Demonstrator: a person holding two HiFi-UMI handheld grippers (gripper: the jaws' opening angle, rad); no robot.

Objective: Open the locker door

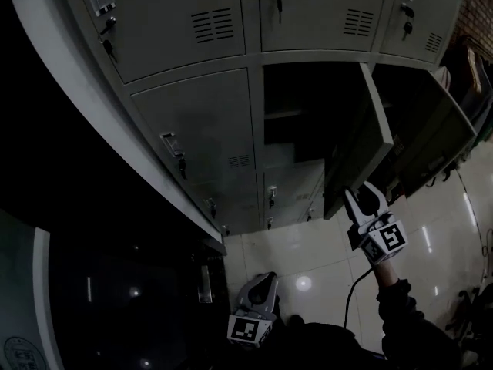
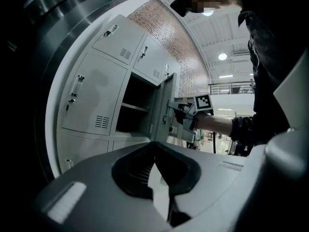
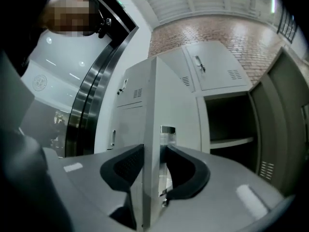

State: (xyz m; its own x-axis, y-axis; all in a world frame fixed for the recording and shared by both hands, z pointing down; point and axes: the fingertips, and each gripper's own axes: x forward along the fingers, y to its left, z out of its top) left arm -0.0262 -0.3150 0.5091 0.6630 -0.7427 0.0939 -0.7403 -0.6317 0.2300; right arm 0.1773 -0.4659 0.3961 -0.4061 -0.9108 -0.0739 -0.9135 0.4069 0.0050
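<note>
In the head view the grey locker door (image 1: pixel 368 133) in the middle row stands swung out, its compartment (image 1: pixel 296 114) dark and bare. My right gripper (image 1: pixel 366 194) is at the door's lower free edge. In the right gripper view the door's edge (image 3: pixel 150 105) runs between the jaws, and its small metal handle (image 3: pixel 168 132) sits by the right pad (image 3: pixel 186 170). The pads lie close beside the door without clearly pressing on it. My left gripper (image 1: pixel 266 278) hangs low over the floor, shut and holding nothing (image 2: pixel 155 151). The left gripper view shows my right gripper (image 2: pixel 179 111) at the door (image 2: pixel 161 105).
A second locker door (image 1: pixel 431 133) hangs open just to the right. Closed lockers with keys in their locks (image 1: pixel 179 164) fill the rest of the bank. Glossy pale floor tiles (image 1: pixel 308 253) lie below. A dark curved wall (image 1: pixel 69 206) rises at the left.
</note>
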